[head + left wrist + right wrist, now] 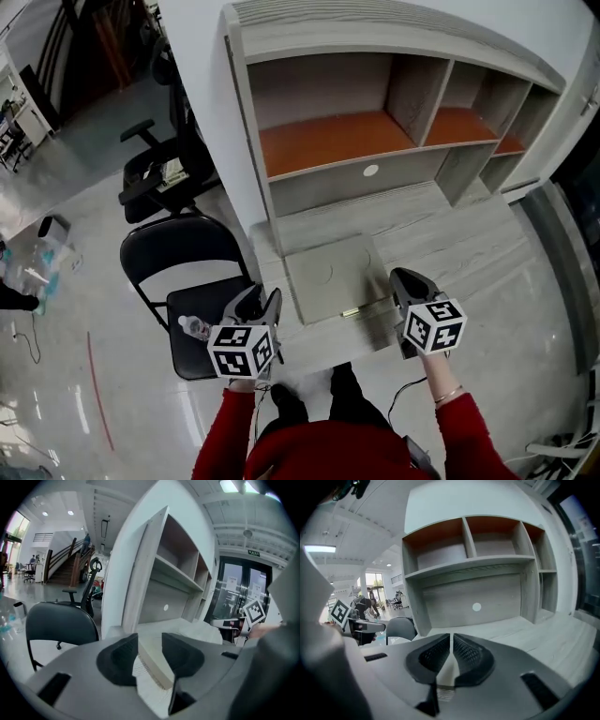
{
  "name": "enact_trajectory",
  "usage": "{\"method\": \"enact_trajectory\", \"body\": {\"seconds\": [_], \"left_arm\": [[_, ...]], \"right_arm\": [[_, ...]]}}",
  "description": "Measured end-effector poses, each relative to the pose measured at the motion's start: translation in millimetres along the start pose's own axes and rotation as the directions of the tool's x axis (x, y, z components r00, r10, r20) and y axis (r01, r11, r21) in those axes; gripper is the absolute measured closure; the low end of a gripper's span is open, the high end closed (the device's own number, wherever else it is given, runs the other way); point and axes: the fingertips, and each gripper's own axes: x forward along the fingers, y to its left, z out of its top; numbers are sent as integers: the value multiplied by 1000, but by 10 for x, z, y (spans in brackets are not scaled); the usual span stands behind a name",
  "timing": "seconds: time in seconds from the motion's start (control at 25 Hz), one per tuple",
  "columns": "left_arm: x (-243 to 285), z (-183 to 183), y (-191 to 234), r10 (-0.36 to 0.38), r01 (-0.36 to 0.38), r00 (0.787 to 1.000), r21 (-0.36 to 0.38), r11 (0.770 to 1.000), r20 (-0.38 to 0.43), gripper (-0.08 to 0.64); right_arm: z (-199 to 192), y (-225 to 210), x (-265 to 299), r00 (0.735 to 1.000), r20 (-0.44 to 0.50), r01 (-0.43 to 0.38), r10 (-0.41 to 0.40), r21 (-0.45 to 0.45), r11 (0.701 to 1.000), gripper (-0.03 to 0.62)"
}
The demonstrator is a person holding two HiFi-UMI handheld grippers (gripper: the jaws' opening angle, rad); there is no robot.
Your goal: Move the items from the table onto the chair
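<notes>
A flat beige book (pixel 328 277) lies on the pale wood table (pixel 441 234) in front of me. My left gripper (pixel 261 298) is at the book's near left corner, open. In the left gripper view the book's corner (pixel 154 660) and page edges lie between the jaws of my left gripper (pixel 150 648) without being pressed. My right gripper (pixel 401 279) sits at the book's right edge. In its own view my right gripper (pixel 451 641) is shut, with a beige strip of book (pixel 446 670) behind the tips; whether it is pinched I cannot tell. The black folding chair (pixel 202 253) stands to the left.
A small water bottle (pixel 194 327) lies on the chair seat. A hutch with orange-backed shelves (pixel 337 141) rises at the back of the table. An office chair (pixel 155 173) stands farther left on the glossy floor. The folding chair's back (pixel 58 620) is left of the table.
</notes>
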Motion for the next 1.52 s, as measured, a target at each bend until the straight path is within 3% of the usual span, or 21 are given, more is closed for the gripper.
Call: {"method": "enact_trajectory", "body": {"seconds": [0.16,0.28,0.36,0.44,0.52,0.64,0.72,0.84,1.04,1.16,1.32,1.52], "left_arm": [[266,-115,-85,37,-39,997,-35,999,-61,408],[378,-121,-91,58,-63,995,-73,995,-76,410],[405,-143,-89,62,-70,994,-86,994,-93,455],[454,-236,-103,50,-63,990,-105,992,-129,512],[521,-382,-125,19,-47,984,-154,987,-178,515],[564,-564,-191,-74,1,972,-309,951,-224,392],[589,-649,-242,-124,23,963,-389,921,-237,365],[657,-762,-234,-138,18,951,-396,918,-278,348],[742,-805,-256,-171,34,940,-419,907,-294,348],[817,-852,-294,-175,32,930,-402,915,-324,345],[856,-899,-296,-174,25,925,-403,915,-338,341],[870,-920,-304,-192,38,933,-445,895,-306,327]], "right_arm": [[-58,-277,147,993,-47,-104,107,53,993,578],[-146,-396,306,972,-124,-192,201,86,978,555],[-240,-388,379,946,-182,-254,268,98,962,444],[-337,-365,427,918,-225,-309,327,113,944,373],[-438,-345,482,889,-267,-346,372,142,928,310],[-555,-267,556,846,-318,-378,428,210,902,234],[-605,-229,578,817,-344,-394,463,253,884,214],[-701,-231,652,779,-388,-398,493,302,866,207],[-868,-215,749,735,-461,-386,496,316,866,206],[-969,-137,799,706,-495,-379,506,339,861,206],[-1068,-117,861,717,-524,-337,460,318,886,203],[-1084,-121,868,735,-504,-301,453,357,884,198]]}}
